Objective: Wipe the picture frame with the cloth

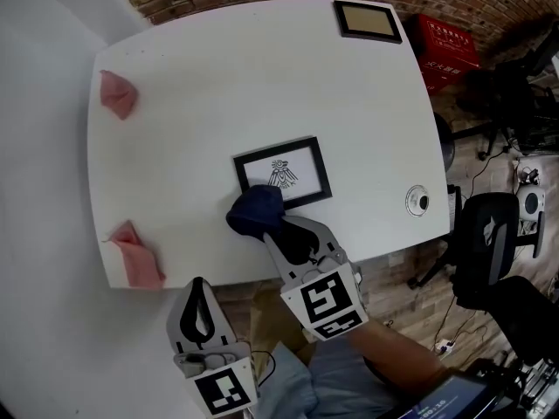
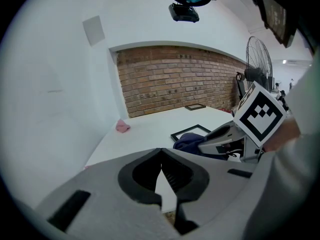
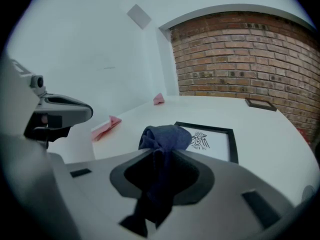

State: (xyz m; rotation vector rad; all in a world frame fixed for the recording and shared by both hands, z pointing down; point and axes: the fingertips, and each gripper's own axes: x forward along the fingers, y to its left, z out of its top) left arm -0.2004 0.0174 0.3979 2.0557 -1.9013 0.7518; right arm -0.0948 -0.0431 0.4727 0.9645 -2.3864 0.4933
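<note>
- A black picture frame (image 1: 282,175) lies flat on the white counter (image 1: 244,85), roughly mid-width and towards the near edge. It holds a white sheet with a small dark winged figure.
- A dark blue cloth (image 1: 256,210), bunched into a wad, sits over the frame's near left corner.
- The right claw (image 1: 269,227) grips that cloth. The right gripper view shows it pinched between the jaws, with a tail hanging back between them.
- The left claw (image 1: 197,285) hangs off the counter's near edge, below and left of the right one. Its jaw tips are together with nothing between them.
- The wipe looks to be at its start, at this one corner.
- To wipe well, the wad should stay pressed flat, travel along each black border, then sweep across the glass.
- The pressure should be light, because the frame is loose and could slide or turn under a hard push. The idle left claw could steady the far edge.
- Two pink cloths lie on the counter's left side, one (image 1: 117,92) by the far corner and one (image 1: 135,253) at the near edge. Both are well apart from the frame.
- A second frame (image 1: 368,20) with a tan centre rests at the far right corner.
- A small round white fitting (image 1: 417,200) sits near the right edge.
- Nothing lies on the frame beyond the cloth, so the sweep is unobstructed.
- Beyond the counter are a red crate (image 1: 450,51) by the brick wall and a black office chair (image 1: 489,234).
</note>
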